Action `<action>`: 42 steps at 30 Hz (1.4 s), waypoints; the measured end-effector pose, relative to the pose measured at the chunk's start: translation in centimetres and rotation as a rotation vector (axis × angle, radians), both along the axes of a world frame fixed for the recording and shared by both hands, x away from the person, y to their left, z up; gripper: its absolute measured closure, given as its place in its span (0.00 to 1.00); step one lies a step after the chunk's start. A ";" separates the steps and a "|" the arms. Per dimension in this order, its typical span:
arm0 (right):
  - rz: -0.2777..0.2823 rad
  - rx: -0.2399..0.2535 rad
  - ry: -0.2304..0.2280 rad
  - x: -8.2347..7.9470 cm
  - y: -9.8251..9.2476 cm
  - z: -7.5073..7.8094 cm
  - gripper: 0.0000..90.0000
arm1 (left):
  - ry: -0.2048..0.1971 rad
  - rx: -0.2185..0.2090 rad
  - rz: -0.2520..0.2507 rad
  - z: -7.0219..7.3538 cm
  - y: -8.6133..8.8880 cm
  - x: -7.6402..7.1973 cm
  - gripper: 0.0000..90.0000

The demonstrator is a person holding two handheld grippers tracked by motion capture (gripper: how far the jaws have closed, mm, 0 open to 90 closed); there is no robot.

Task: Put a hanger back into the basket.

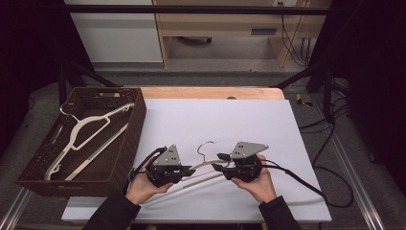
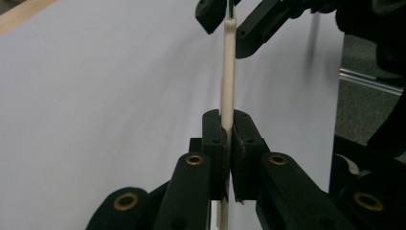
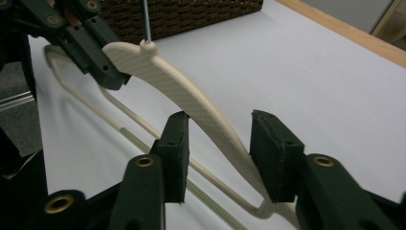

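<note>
- Black pads of my left gripper (image 2: 229, 143) are clamped flat on the cream hanger (image 2: 228, 81), whose arm runs straight away from them, edge-on in the left gripper view.
- Beyond that, my right gripper (image 3: 218, 153) stands with its jaws parted; the hanger's curved shoulder passes between the pads, touching neither as far as I can see.
- From above, the hanger (image 1: 210, 167) lies low over the white sheet (image 1: 268, 120) between my hands, its long axis running left to right, wire hook (image 1: 207, 146) pointing away from me.
- Left gripper (image 1: 184, 171) holds the arm on its own side of the neck; right gripper (image 1: 221, 162) sits at the neck's other side.
- I judge the left hand alone carries it, so a swing leftward toward the wicker basket (image 1: 129, 139), where another hanger (image 1: 84, 136) lies, falls to that hand.
</note>
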State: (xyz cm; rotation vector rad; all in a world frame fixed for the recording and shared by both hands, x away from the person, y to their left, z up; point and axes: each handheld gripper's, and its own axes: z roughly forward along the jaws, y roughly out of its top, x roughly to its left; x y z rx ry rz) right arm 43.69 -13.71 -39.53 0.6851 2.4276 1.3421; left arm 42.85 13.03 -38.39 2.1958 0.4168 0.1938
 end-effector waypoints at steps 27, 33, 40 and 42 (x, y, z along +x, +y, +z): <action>-0.347 0.157 -0.053 0.7 -9.9 0.1 0.12 | -0.055 -0.176 0.202 5.2 5.4 -0.1 0.96; -0.390 0.142 -0.050 0.8 -10.6 -0.3 0.09 | -0.076 -0.200 0.223 7.0 7.1 -0.1 0.96; -0.403 0.139 -0.049 0.5 -11.2 -0.5 0.07 | -0.105 -0.198 0.269 9.2 9.9 0.2 0.96; -0.410 0.142 -0.048 0.4 -11.4 -0.6 0.07 | -0.112 -0.204 0.275 9.9 10.7 0.4 0.96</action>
